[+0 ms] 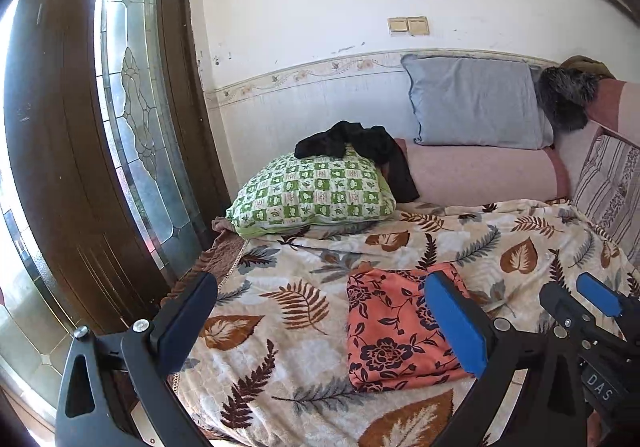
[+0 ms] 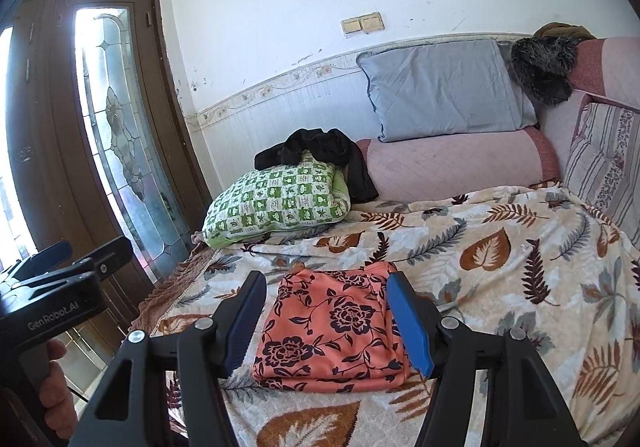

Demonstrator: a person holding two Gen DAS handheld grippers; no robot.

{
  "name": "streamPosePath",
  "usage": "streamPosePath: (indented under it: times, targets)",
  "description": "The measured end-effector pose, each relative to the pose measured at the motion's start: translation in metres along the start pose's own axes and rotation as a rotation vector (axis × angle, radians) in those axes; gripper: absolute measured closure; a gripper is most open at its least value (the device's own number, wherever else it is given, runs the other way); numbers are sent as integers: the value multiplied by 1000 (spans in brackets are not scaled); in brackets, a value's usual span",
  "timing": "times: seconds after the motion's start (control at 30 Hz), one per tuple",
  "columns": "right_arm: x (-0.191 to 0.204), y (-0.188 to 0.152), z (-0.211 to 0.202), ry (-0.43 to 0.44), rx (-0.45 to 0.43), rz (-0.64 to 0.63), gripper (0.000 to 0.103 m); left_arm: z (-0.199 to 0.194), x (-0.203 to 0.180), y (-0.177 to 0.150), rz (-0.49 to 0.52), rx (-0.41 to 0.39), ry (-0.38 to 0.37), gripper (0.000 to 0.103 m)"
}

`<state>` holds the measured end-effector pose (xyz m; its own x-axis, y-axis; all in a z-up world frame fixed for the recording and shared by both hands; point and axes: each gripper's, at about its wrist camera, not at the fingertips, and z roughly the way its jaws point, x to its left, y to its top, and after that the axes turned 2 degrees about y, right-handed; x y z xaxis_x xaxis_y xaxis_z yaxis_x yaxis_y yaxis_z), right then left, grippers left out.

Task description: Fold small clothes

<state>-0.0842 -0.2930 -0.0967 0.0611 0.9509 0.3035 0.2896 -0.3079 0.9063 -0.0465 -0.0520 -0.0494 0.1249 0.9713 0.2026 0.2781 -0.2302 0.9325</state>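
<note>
A coral-orange cloth with dark floral print (image 2: 334, 331) lies folded into a neat flat rectangle on the bed's cream blanket with brown and grey leaves (image 2: 500, 259). Both the left tongs (image 1: 320, 331) and right tongs (image 2: 330, 321) stand wide apart above it, gripping nothing. Behind sit a green-checked pillow (image 2: 276, 199) with a crumpled black garment (image 2: 320, 151), a grey-blue cushion (image 2: 444, 87) and a dark wooden door with leaded glass (image 2: 116, 135).

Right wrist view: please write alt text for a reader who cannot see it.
A folded orange floral cloth lies on a leaf-patterned blanket, framed by the open, empty right gripper. Behind it, a black garment drapes over a green checked pillow.
</note>
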Motion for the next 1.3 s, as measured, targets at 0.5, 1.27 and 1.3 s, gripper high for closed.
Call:
streamPosePath:
  times: [0.5,1.27,1.3]
  targets:
    - [-2,4,-13,-37,-28,-8,36,-18,3,10,-16,-25,-46,0]
    - [15,2,-15,-34,-17,-28,36,-23,6,5,-5,-9,-94,0]
    - [15,2,-15,-35,-17,-29,36,-22,7,4,-5,-7,-97,0]
